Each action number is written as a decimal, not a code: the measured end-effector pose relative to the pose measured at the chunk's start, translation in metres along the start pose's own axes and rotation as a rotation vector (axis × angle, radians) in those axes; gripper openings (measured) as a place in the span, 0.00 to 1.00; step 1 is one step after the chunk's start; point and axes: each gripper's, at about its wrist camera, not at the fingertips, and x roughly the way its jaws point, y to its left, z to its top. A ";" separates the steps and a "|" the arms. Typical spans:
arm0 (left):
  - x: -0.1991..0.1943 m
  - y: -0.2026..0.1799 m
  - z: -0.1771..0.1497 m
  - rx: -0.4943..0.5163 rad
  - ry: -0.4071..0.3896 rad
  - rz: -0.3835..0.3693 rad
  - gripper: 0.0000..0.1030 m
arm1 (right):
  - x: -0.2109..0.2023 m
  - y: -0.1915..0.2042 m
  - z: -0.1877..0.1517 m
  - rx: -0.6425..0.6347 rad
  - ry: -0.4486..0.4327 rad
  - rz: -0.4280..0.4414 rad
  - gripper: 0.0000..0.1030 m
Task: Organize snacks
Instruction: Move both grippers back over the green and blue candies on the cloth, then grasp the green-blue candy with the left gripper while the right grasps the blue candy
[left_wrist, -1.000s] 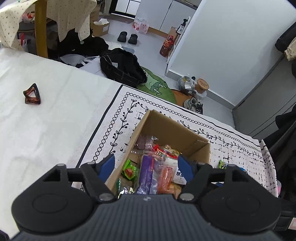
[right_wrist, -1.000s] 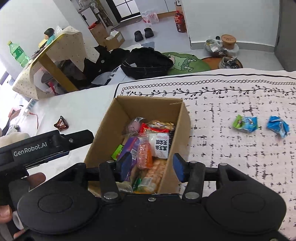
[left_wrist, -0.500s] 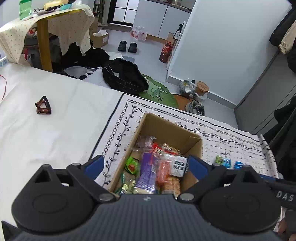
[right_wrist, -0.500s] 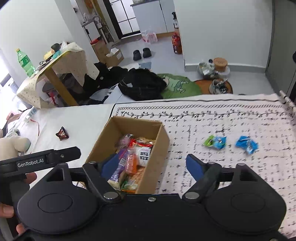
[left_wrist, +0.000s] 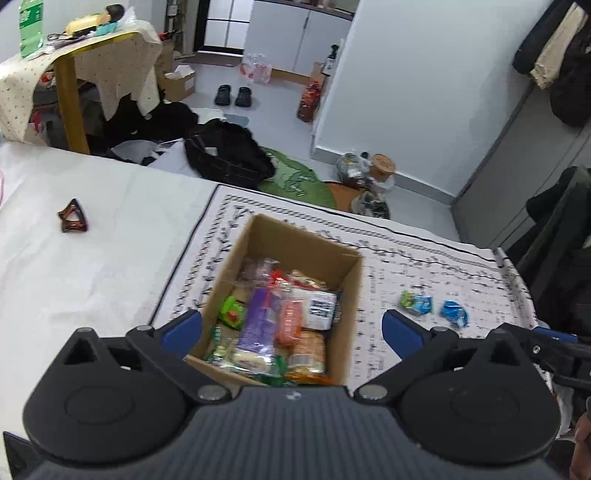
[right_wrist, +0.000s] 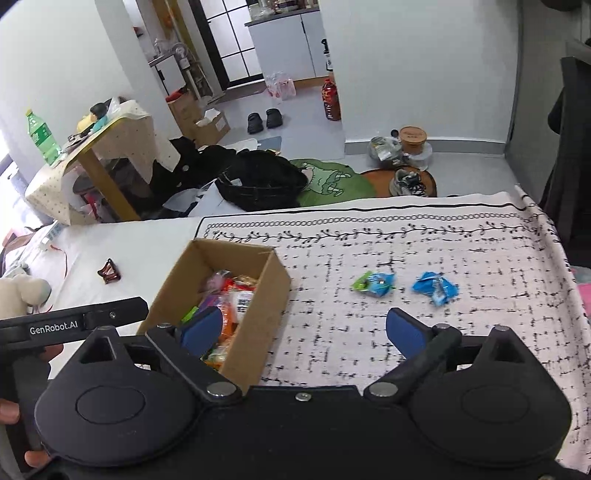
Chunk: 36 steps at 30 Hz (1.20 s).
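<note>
A cardboard box (left_wrist: 310, 243) (right_wrist: 266, 295) full of several wrapped snacks (left_wrist: 280, 325) stands on the patterned cloth. Two loose snacks lie to its right: a green-and-blue packet (left_wrist: 416, 302) (right_wrist: 373, 283) and a blue packet (left_wrist: 453, 314) (right_wrist: 435, 287). My left gripper (left_wrist: 291, 330) is open and empty, raised over the box's near end. My right gripper (right_wrist: 303, 330) is open and empty, held above the cloth between the box and the loose packets.
A brown hair claw (left_wrist: 72, 221) (right_wrist: 109, 272) lies on the white cloth to the left. The table's far edge drops to a floor with a black bag (left_wrist: 229, 157), shoes and a side table (left_wrist: 70, 92). The left gripper's body (right_wrist: 74, 323) shows in the right wrist view.
Both grippers have opened wide and pulled up and back from the box. The right gripper has shifted right, bringing the two loose packets into fuller view.
</note>
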 end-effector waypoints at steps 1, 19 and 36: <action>0.000 -0.004 0.000 0.005 0.000 -0.002 1.00 | -0.001 -0.004 0.000 0.004 -0.001 -0.004 0.93; 0.024 -0.088 -0.013 0.097 0.012 -0.022 1.00 | -0.001 -0.084 -0.007 0.093 -0.030 -0.044 0.88; 0.071 -0.160 -0.003 0.206 0.060 -0.080 0.96 | 0.035 -0.143 -0.009 0.204 -0.015 -0.032 0.76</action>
